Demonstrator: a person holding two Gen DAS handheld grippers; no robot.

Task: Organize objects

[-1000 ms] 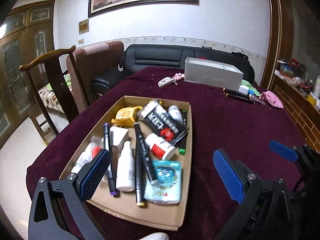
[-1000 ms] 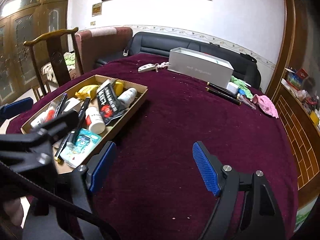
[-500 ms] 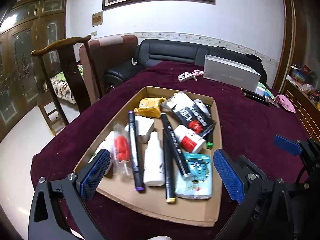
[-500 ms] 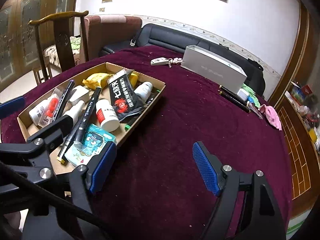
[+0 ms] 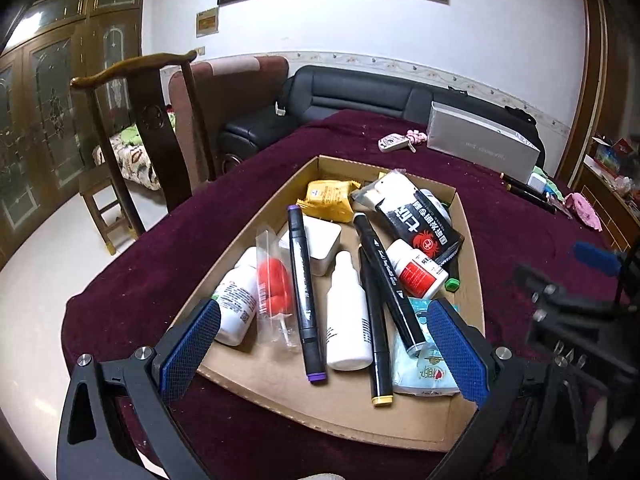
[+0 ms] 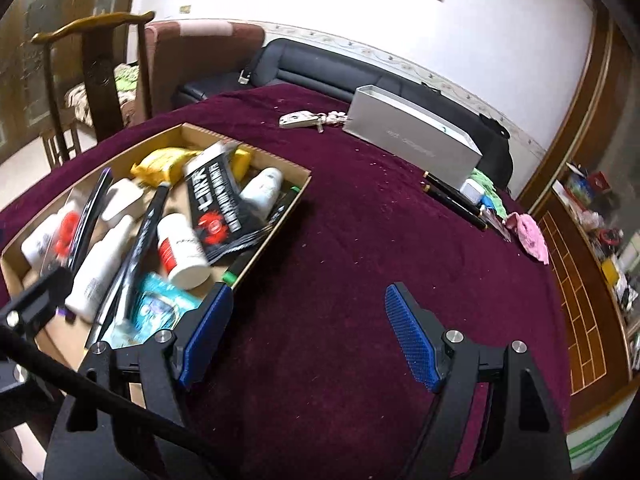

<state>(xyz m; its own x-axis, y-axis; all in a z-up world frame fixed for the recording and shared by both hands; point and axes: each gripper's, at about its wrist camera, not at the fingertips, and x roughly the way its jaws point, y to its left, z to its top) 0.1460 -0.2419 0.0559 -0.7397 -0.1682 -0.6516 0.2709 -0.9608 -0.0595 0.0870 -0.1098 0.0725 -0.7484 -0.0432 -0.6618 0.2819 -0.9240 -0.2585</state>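
Note:
A shallow cardboard tray [image 5: 344,420] sits on the maroon table, also in the right wrist view [image 6: 298,188]. It holds black markers [image 5: 302,284], a white dropper bottle [image 5: 347,316], a red-labelled pill bottle [image 5: 418,268], a black snack packet [image 5: 424,228], a yellow packet [image 5: 328,198], a red lollipop in a clear wrapper [image 5: 274,284] and a blue wipes pack [image 5: 424,364]. My left gripper [image 5: 320,354] is open and empty, hovering over the tray's near end. My right gripper [image 6: 308,336] is open and empty above bare cloth right of the tray.
A silver box [image 6: 412,142], keys [image 6: 308,119], two black pens [image 6: 456,200] and a pink cloth [image 6: 532,236] lie at the table's far side. A wooden chair [image 5: 132,144] and a black sofa [image 5: 360,96] stand behind. A brick-patterned cabinet [image 6: 580,300] is at right.
My left gripper has moved left and closer over the tray, so the tray fills its view. My right gripper has moved forward and tilted. Both stay open.

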